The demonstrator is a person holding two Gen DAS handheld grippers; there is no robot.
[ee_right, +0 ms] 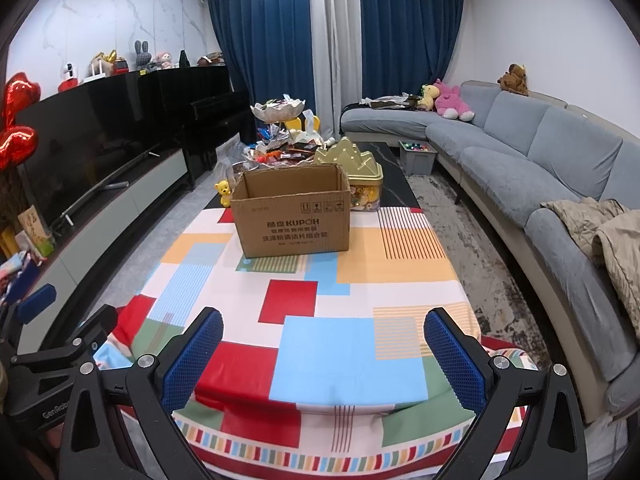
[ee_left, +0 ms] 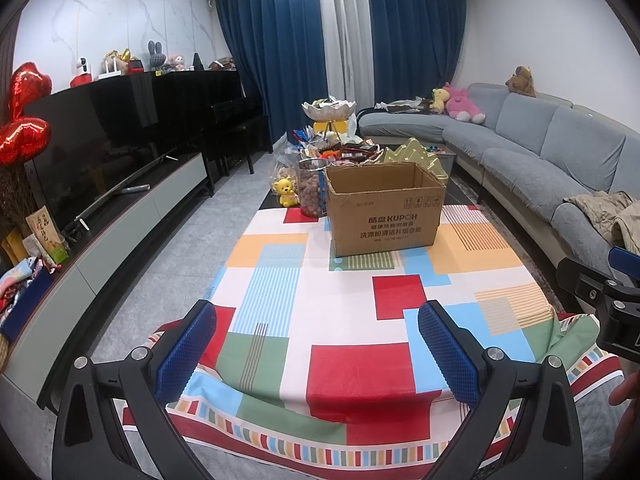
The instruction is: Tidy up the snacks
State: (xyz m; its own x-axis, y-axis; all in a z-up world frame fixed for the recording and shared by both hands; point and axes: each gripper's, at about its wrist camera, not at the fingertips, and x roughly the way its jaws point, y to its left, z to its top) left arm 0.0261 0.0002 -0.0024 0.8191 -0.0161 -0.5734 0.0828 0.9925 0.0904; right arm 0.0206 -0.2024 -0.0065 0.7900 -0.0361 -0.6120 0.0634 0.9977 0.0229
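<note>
Patchwork-patterned cloth covers the near table, where an open brown cardboard box stands, its inside hidden; loose wrapped snacks are heaped behind it beside a clear jar of brown balls. Left gripper and right gripper hover spread wide, empty. Only the right view shows the grey bin by the sofa.

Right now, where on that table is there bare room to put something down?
The patchwork tablecloth lies bare between both open grippers and the cardboard box, and right of the box. Behind it, the snack pile, gold tin and jar crowd together.
</note>
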